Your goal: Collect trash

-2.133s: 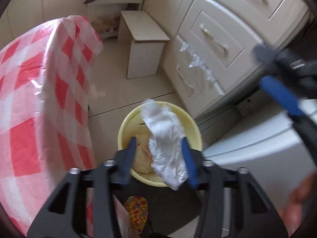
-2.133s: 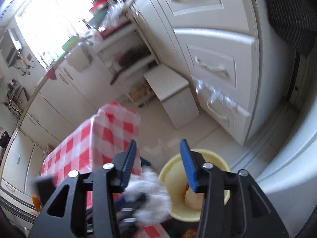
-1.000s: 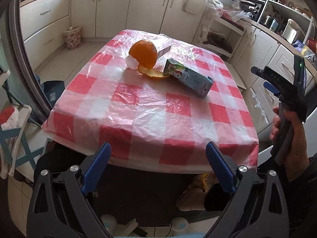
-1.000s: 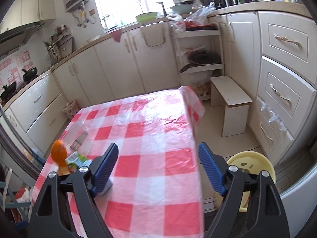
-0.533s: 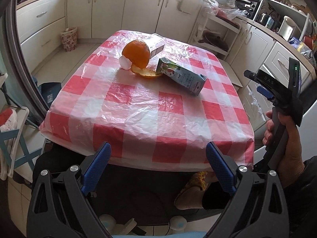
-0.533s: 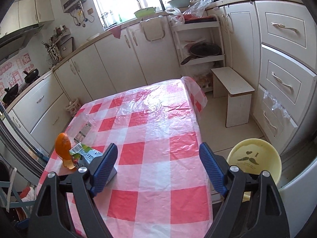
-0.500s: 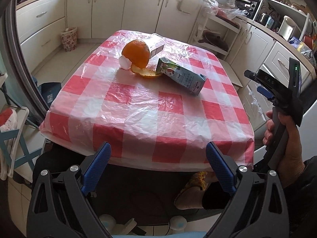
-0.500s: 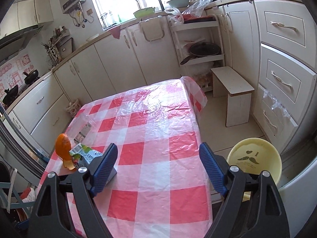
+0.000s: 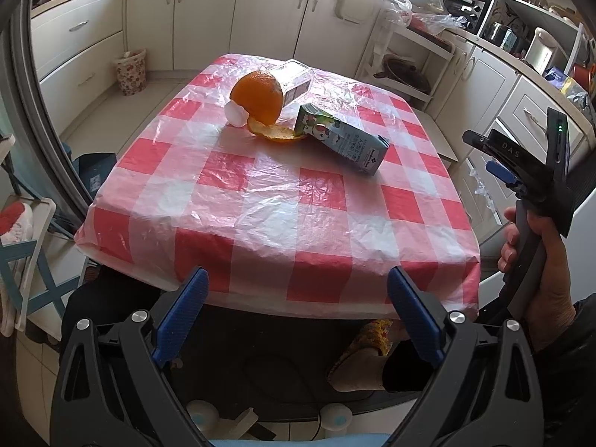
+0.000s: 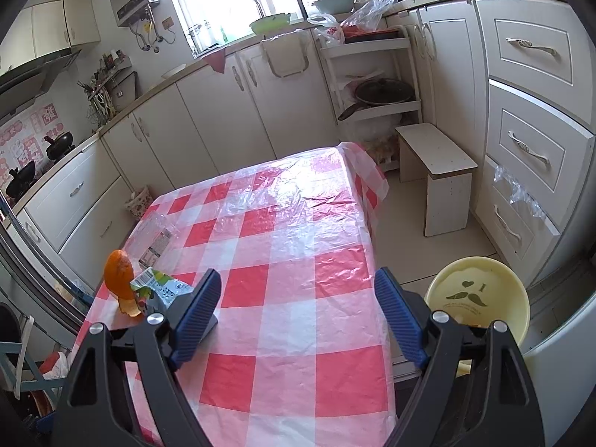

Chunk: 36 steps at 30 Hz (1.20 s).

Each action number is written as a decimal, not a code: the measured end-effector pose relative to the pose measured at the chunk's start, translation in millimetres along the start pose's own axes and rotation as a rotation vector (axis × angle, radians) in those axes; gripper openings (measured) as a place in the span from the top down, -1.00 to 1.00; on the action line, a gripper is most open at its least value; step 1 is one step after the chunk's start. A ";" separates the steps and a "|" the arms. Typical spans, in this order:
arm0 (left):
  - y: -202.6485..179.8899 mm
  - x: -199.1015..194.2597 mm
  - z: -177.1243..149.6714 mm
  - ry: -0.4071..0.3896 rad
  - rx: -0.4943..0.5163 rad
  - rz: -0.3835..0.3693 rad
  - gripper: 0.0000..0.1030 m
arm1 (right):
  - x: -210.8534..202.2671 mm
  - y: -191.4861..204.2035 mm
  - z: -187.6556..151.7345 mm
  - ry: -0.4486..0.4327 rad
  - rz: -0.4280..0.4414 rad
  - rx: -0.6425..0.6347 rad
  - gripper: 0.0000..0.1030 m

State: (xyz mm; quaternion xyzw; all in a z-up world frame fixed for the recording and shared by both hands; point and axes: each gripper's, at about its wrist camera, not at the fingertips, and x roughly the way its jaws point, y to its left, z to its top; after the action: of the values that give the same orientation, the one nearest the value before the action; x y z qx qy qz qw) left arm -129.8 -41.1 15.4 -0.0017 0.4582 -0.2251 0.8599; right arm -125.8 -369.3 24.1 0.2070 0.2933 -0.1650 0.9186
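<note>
On the red-and-white checked table (image 9: 283,201) lie an orange peel (image 9: 257,98), a small white wad (image 9: 235,114), a clear plastic bottle (image 9: 294,80) and a tipped milk carton (image 9: 341,140). My left gripper (image 9: 296,311) is open and empty, held back from the table's near edge. My right gripper (image 10: 298,311) is open and empty above the table (image 10: 298,246); the peel (image 10: 119,273) and carton (image 10: 160,290) are at its left. The yellow trash bucket (image 10: 478,298) stands on the floor at the right. The right gripper also shows in the left wrist view (image 9: 521,171), hand-held.
White kitchen cabinets (image 10: 532,119) surround the table. A low white stool (image 10: 436,182) stands on the floor past the bucket. A small patterned basket (image 9: 130,70) sits by the far cabinets. A blue-framed chair (image 9: 22,246) is at the left. A slippered foot (image 9: 365,357) is under the table.
My left gripper dropped the white tissue wad over the bucket, opened, and swung back to face the table. In the last half second both grippers have barely moved.
</note>
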 end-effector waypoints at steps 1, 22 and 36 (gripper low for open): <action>-0.1 0.1 -0.1 0.000 0.000 0.001 -0.80 | -0.1 0.1 -0.4 0.001 0.000 -0.001 -0.57; 5.0 0.6 -1.0 0.005 -0.007 0.015 -0.80 | 1.3 3.4 -3.0 0.018 0.017 -0.018 -0.57; 6.5 0.1 -0.7 0.002 -0.006 0.024 -0.80 | 2.7 7.2 -4.7 0.032 0.029 -0.031 -0.57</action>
State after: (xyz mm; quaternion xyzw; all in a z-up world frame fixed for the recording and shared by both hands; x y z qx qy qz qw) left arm -127.8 -35.2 13.5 0.0014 0.4596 -0.2136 0.8620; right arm -122.9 -361.3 21.0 0.1996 0.3076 -0.1435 0.9192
